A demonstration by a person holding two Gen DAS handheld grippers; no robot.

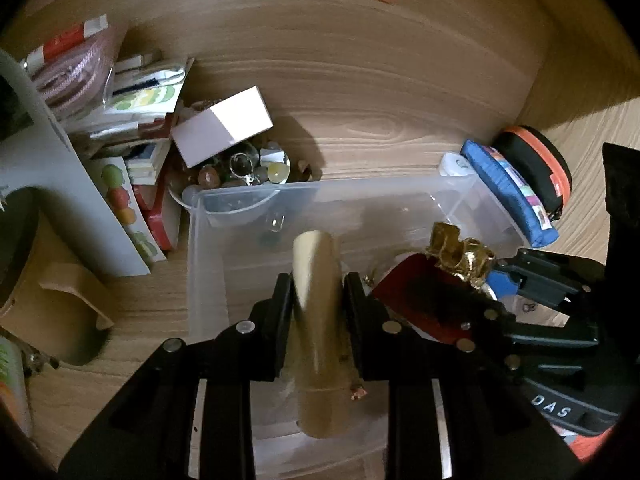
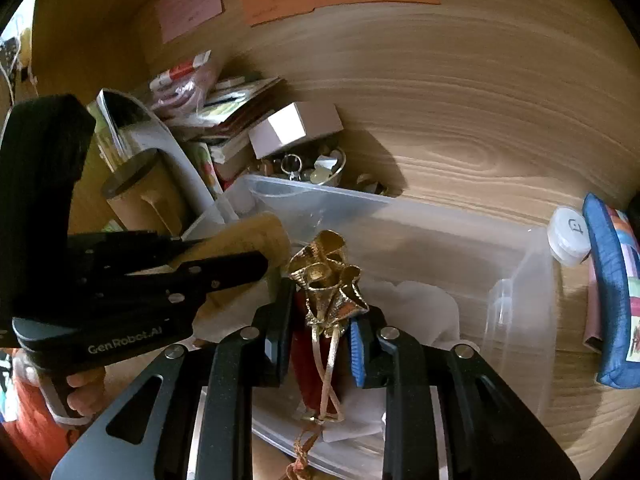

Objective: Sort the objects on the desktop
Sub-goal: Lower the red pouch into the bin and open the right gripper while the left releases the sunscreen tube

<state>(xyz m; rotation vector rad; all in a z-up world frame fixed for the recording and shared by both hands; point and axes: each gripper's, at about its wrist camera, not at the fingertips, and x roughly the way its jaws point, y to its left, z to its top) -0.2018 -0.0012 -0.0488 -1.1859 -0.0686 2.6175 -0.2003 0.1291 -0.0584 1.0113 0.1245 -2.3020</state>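
Observation:
My left gripper is shut on a gold-tan cylinder and holds it over the clear plastic bin. My right gripper is shut on a dark red gift box with a gold ribbon bow, also above the clear plastic bin. The red box with its bow shows at the right in the left wrist view, held by the right gripper. The left gripper and cylinder show at the left in the right wrist view. White paper lies in the bin's bottom.
A white box rests on a bowl of glass trinkets behind the bin. Booklets and packets pile at the left. A cardboard tube, a blue pouch, an orange-black case and a white cap flank the bin.

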